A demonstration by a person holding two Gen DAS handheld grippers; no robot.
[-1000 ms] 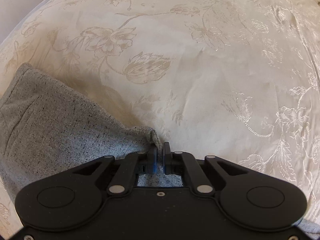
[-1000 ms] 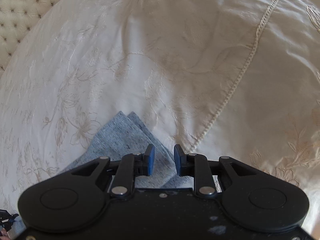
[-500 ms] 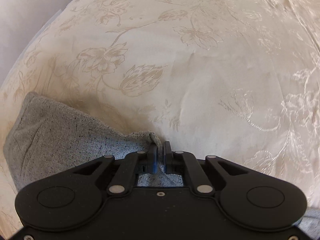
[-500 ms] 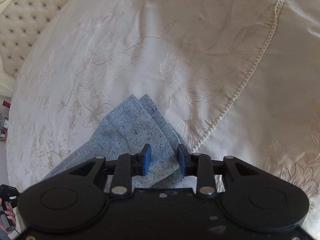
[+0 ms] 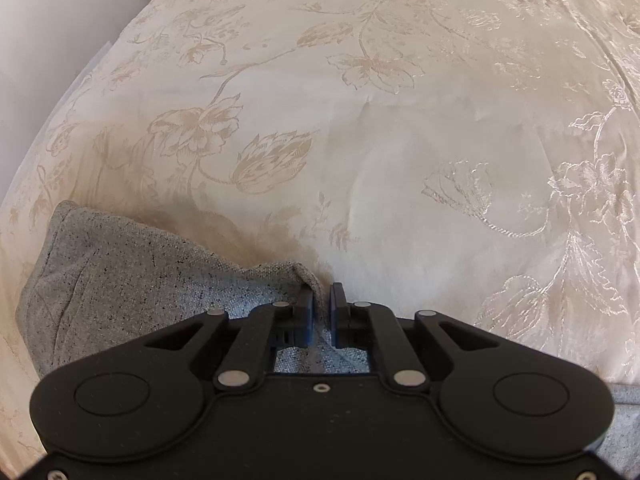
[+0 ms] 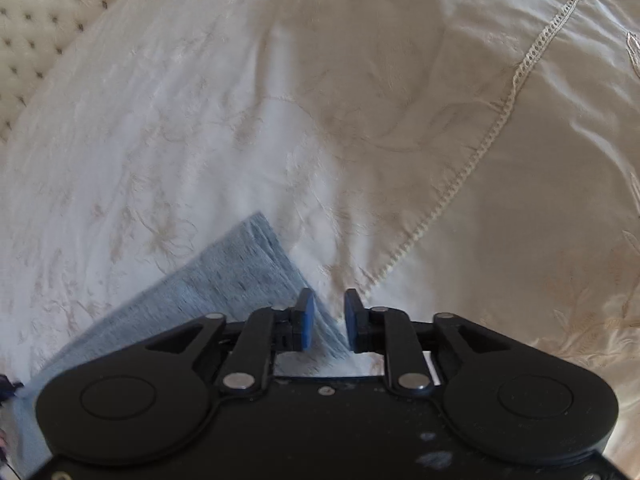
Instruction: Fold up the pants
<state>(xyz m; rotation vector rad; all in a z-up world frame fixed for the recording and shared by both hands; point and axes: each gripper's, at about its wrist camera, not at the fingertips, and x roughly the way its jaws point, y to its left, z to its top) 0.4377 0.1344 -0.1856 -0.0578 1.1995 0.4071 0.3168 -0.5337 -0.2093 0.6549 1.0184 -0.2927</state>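
**Desk:** Big picture first. Where are the pants?

**Me:** Lying on the bed [image 5: 400, 140], on its cream floral bedspread. From my left wrist I see the grey pants [image 5: 132, 276] as a thick folded bundle down at lower left. From the right wrist, a flat layered corner of the pants [image 6: 224, 280] points away from me, with a stitched seam [image 6: 472, 160] of the bedspread running off beside it.

**Desk:** What's changed?

**Me:** Both tools have just been opening. The left tool [image 5: 321, 312] was clamped on a fold of the cloth a second ago; now there's a thin gap, the fold is still between the jaws, and I can't tell if the pads still touch it. The right tool [image 6: 329, 318] has spread wider, released, and the cloth edge under it looks free. That view is blurred, so the corner's two layers are harder to separate than before.

**Desk:** Meaning?

**Me:** I'd judge this fold is laid down and I'm letting go. Next is probably a regrip or smoothing.

**Desk:** Any labels?

**Me:** No brand, tag or writing I can read anywhere.
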